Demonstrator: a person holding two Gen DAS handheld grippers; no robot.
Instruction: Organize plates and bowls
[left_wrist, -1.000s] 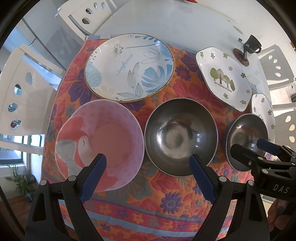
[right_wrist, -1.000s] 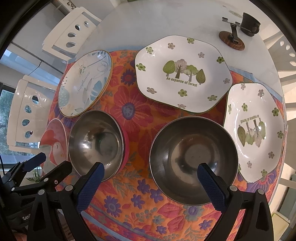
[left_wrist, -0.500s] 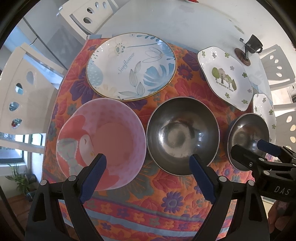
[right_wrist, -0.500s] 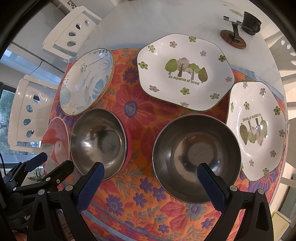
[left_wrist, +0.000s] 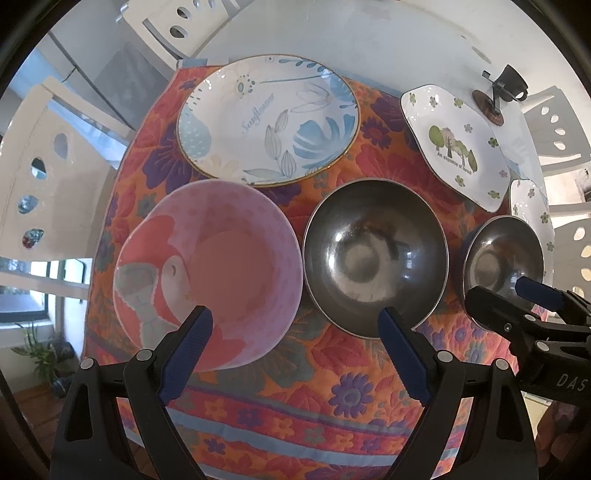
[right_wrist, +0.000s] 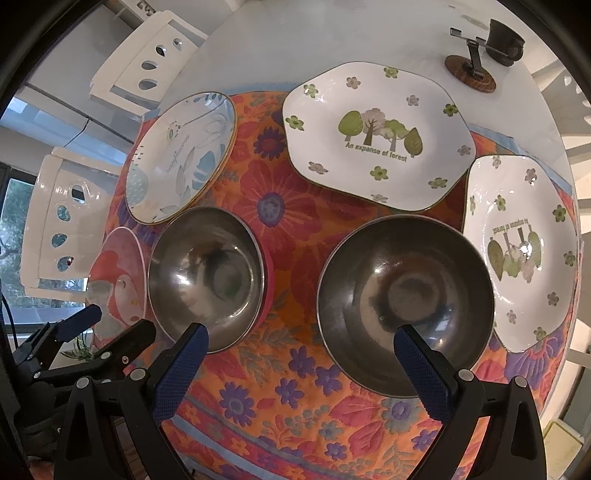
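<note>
Round white table (right_wrist: 295, 40) carries an orange floral quilted mat (right_wrist: 280, 391) with six dishes laid singly, none stacked. Near row, left to right: pink bowl (left_wrist: 210, 273) with a red-and-grey cartoon figure inside; steel bowl with a pink outer shell (right_wrist: 207, 277); second, larger-looking steel bowl (right_wrist: 404, 314), dull grey interior with smudged reflections. The pink bowl and the pink-shelled steel bowl sit just beside each other. Far row: round blue-leaf plate (left_wrist: 267, 120) with gold rim and script lettering; hexagonal white plate (right_wrist: 376, 136) printed with trees and "An expanse of forest"; matching tree plate (right_wrist: 521, 251) at the right edge, print upside down. Left gripper (left_wrist: 295, 354) hovers over the near mat edge, fingers spread wide, holding nothing. Right gripper (right_wrist: 303, 365) likewise spread and empty. A small dark stand (right_wrist: 476, 62) sits on bare tabletop beyond the plates.
</note>
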